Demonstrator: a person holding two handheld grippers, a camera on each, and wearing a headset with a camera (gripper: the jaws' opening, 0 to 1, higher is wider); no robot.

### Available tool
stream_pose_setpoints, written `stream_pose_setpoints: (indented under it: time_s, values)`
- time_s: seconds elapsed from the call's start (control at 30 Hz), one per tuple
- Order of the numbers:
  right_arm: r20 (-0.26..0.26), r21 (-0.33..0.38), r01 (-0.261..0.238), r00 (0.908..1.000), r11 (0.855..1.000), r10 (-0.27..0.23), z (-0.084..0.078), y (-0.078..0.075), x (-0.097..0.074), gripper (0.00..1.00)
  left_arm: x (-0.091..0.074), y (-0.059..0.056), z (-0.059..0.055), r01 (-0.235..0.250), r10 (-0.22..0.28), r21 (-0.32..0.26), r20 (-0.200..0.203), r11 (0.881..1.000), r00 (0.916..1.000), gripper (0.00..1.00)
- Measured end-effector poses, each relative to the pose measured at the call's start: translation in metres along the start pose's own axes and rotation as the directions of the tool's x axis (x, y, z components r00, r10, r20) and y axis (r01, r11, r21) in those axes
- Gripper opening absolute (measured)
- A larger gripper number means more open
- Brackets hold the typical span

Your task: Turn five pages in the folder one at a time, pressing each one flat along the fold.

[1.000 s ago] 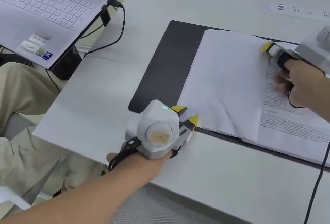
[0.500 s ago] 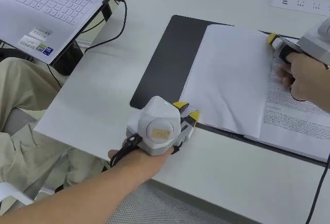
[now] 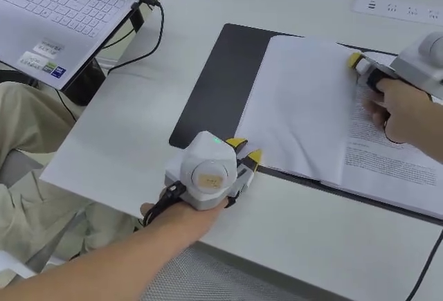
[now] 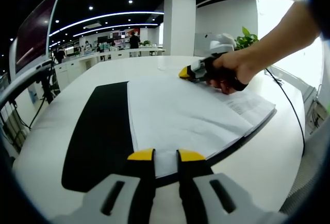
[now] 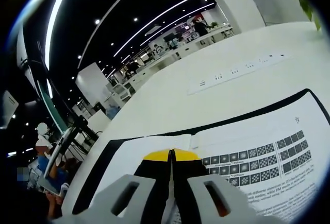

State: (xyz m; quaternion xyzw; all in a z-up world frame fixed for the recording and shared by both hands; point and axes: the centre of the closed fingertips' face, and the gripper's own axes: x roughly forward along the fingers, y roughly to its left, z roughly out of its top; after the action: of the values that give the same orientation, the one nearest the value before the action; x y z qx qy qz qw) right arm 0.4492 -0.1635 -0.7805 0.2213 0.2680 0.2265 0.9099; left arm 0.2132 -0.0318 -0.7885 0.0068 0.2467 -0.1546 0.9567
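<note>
Pressure along the fold (image 3: 348, 135) is judged to be what the step in hand calls for. At the far left corner of the worktop (image 3: 124, 128) a laptop (image 3: 62, 10) is seen, its cable (image 3: 149, 38) trailing toward the folder (image 3: 221, 79). The left gripper (image 3: 244, 149) is held at the folder's near edge, by the near left corner of the turned page (image 3: 297, 107). Its jaws are seen a little apart, with nothing clearly gripped between them.

The folder is laid open on the right half of the worktop, black where it is bare on the left, with the turned page lying blank side up. At the far end of the fold the right gripper (image 3: 356, 60) is set down with its jaws closed together, tips on the paper where the turned page meets the printed page (image 3: 394, 156).

For a flat crease, the closed tips should be drawn along the fold toward the near edge with light, even pressure. The turned page should be steadied at its near corner so that it is not dragged or wrinkled.

Open worktop is left between laptop and folder and along the near edge. A power strip (image 3: 401, 9) lies by the far right edge, well apart from the folder.
</note>
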Motion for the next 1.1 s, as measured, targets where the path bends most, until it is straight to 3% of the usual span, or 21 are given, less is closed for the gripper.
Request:
stream_pose_setpoints:
  time_s: [0.3,0.57,0.63,1.1]
  values:
    - [-0.007,0.0,-0.021,0.9998,1.0,0.021,-0.01,0.008,-0.017,0.0,0.0,0.0,0.0,0.0,0.001,-0.002,0.004,1.0,1.0,0.15]
    - [-0.009,-0.018,-0.045,0.9989,0.999,0.045,-0.03,0.035,-0.057,0.0,0.001,-0.001,-0.001,-0.002,0.002,-0.004,0.004,1.0,1.0,0.15]
    - [-0.01,-0.021,-0.043,0.999,0.999,0.043,-0.031,0.031,-0.057,0.0,0.001,0.0,-0.001,-0.003,0.003,-0.002,0.003,1.0,1.0,0.15]
    - [-0.027,-0.053,-0.058,0.9981,0.997,0.056,-0.051,0.048,-0.093,0.0,0.0,-0.003,-0.001,0.003,-0.003,0.018,0.002,1.0,1.0,0.17]
